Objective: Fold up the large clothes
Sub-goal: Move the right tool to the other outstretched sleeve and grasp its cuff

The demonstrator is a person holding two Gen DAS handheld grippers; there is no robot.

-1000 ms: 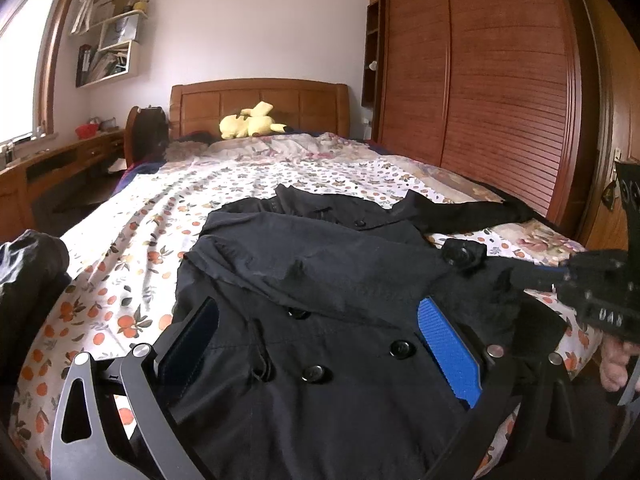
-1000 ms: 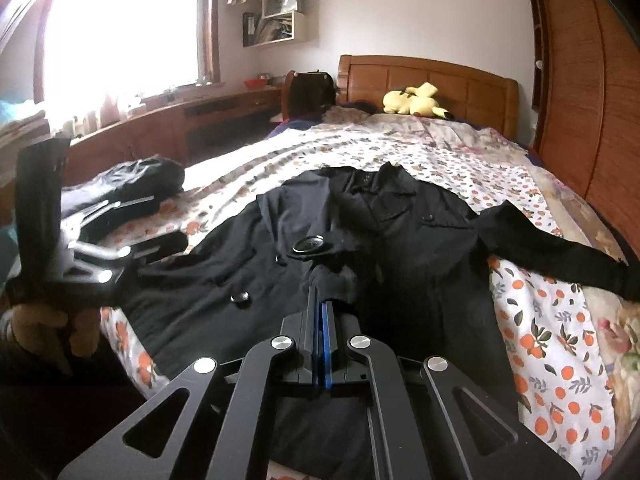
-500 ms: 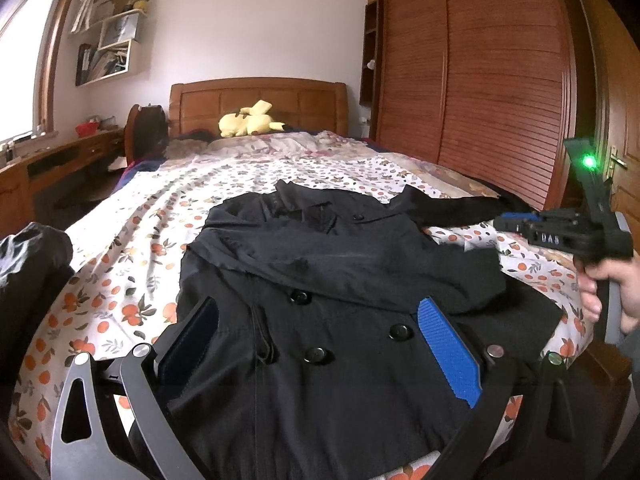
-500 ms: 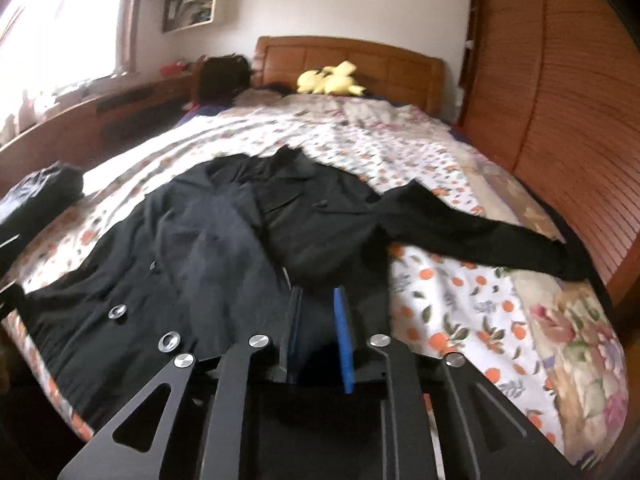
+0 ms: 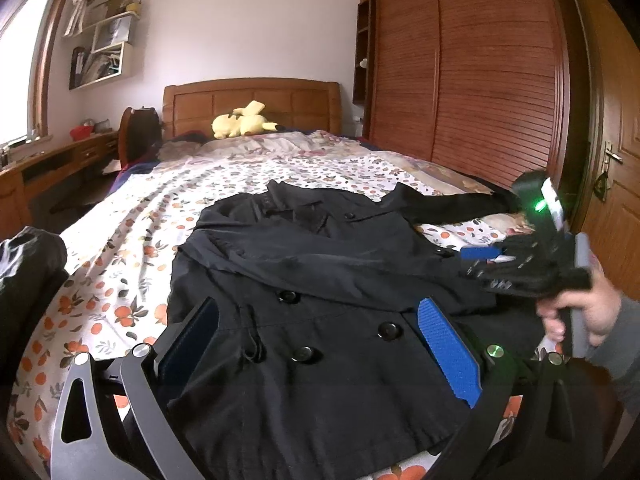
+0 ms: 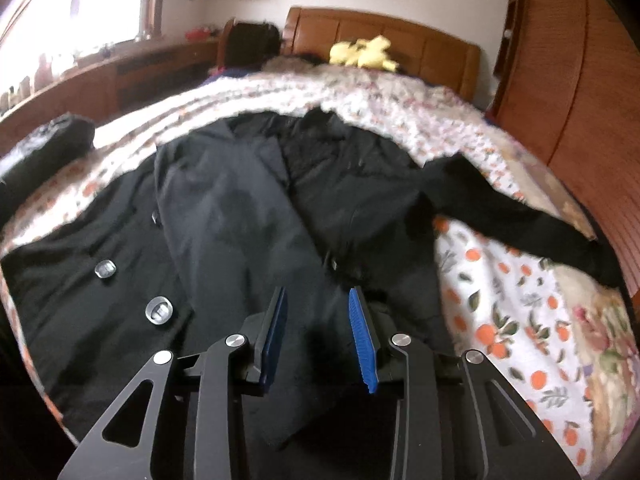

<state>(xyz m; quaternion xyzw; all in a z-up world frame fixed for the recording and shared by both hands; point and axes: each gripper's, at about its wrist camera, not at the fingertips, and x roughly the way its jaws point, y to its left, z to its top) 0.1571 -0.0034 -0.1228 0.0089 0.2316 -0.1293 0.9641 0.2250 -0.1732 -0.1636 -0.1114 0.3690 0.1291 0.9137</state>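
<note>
A large black double-breasted coat [image 5: 320, 280] [image 6: 248, 216] lies front up on the flower-print bed [image 5: 132, 240]. One sleeve is folded across its chest. The other sleeve [image 6: 520, 220] stretches out to the right over the sheet. My left gripper [image 5: 320, 320] hovers wide open over the coat's lower front, with nothing between its blue pads [image 5: 448, 348]. My right gripper [image 6: 318, 300] points down at the coat's right half. Its jaws are opening, and the cloth lies below them, not pinched. In the left wrist view the right gripper [image 5: 480, 256] shows at the coat's right edge, in a person's hand [image 5: 576, 312].
A yellow plush toy [image 5: 244, 122] rests by the wooden headboard [image 5: 252, 100]. A slatted wardrobe [image 5: 480, 80] runs along the bed's right side, with a door [image 5: 616, 160] past it. A dark bundle of clothing [image 5: 28, 272] sits at the bed's left edge, near a desk [image 5: 48, 164].
My right gripper let go of the folded sleeve, opened its jaws, and swung right and down toward the coat's right side. The left gripper stayed where it was.
</note>
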